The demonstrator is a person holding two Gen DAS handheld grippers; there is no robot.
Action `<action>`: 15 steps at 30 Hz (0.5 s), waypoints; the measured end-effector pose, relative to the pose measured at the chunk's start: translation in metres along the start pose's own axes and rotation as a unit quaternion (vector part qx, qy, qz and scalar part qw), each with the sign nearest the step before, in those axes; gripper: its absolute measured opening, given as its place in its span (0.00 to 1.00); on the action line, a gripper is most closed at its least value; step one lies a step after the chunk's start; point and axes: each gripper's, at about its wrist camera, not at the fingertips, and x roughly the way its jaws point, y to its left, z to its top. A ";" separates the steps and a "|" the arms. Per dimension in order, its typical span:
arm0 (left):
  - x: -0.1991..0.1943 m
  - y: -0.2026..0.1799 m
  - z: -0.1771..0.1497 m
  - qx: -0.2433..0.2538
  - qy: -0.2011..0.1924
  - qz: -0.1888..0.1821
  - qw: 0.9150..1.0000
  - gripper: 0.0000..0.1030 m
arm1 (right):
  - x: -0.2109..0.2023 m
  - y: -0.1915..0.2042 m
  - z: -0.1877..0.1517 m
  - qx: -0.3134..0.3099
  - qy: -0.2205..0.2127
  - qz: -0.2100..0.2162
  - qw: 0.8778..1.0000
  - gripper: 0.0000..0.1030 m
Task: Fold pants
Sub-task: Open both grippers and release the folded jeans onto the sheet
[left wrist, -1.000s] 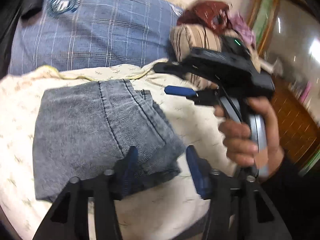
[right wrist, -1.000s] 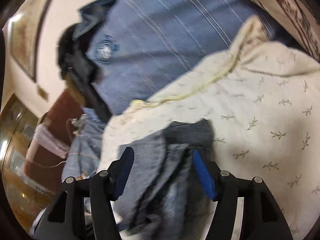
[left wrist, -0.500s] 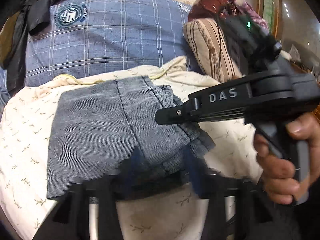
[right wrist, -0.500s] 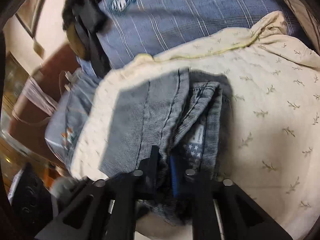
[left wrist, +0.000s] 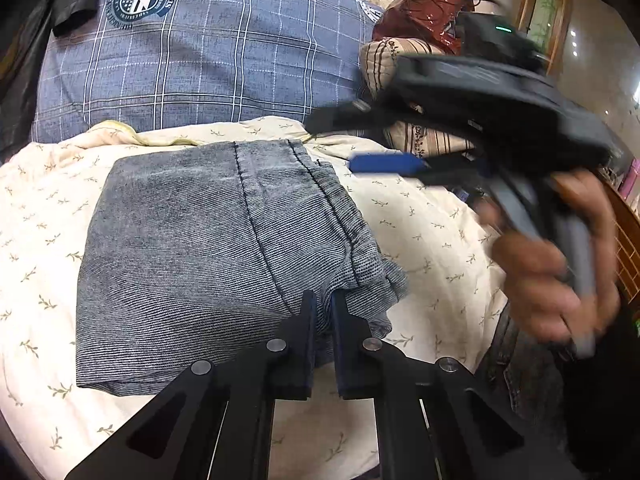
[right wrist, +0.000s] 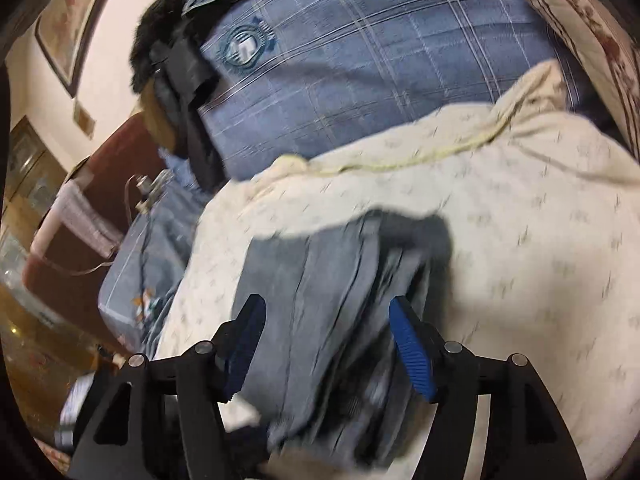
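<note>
Folded grey-blue pants (left wrist: 208, 248) lie on a cream leaf-print sheet (left wrist: 40, 220). My left gripper (left wrist: 324, 312) sits at their near edge, shut, with a pinch of the fabric between its pads. In the left wrist view a hand holds my right gripper (left wrist: 334, 142) above the pants' far right corner, blurred, its blue pad apart from the other finger. From its own view the right gripper (right wrist: 328, 328) hovers over the pants (right wrist: 320, 280). Its jaws are opening; the cloth lies below them and the pads do not press on it.
A blue plaid pillow (left wrist: 200, 60) lies behind the sheet, and a striped cushion (left wrist: 384, 64) with a dark red bag (left wrist: 420, 12) sits at the back right. Dark clothes hang at the upper left. A brown seat (right wrist: 100, 168) and blue cloth (right wrist: 140, 260) lie beyond the bed's left edge.
The left gripper went from open to shut on the pants' near edge. The right gripper pinched the folded layers half a second ago, then opened and drew up and away.
</note>
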 end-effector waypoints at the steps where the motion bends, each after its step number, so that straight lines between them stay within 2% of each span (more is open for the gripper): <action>1: 0.000 0.000 -0.001 -0.001 0.001 -0.001 1.000 0.05 | 0.007 -0.006 0.007 0.008 0.001 0.002 1.000 0.64; 3: 0.000 0.000 -0.004 0.000 0.000 0.000 1.000 0.05 | 0.029 -0.019 0.020 0.023 0.010 0.014 1.000 0.60; 5: -0.001 -0.003 -0.006 0.005 0.000 0.004 1.000 0.05 | 0.047 -0.028 0.023 0.030 0.011 -0.004 0.999 0.33; 7: -0.002 -0.003 -0.006 0.005 0.000 0.003 1.000 0.05 | 0.054 -0.029 0.020 0.019 0.007 0.006 1.000 0.15; 9: -0.005 -0.001 -0.004 0.001 -0.002 -0.007 1.000 0.05 | 0.045 -0.026 0.017 0.013 -0.011 0.002 1.000 0.13; 13: -0.017 -0.006 0.000 0.012 -0.016 -0.056 0.998 0.05 | -0.002 0.000 0.020 -0.019 -0.065 -0.008 0.998 0.13; 15: -0.010 -0.008 -0.002 0.020 -0.010 -0.044 0.999 0.05 | -0.005 -0.002 0.021 -0.008 -0.068 -0.011 0.998 0.13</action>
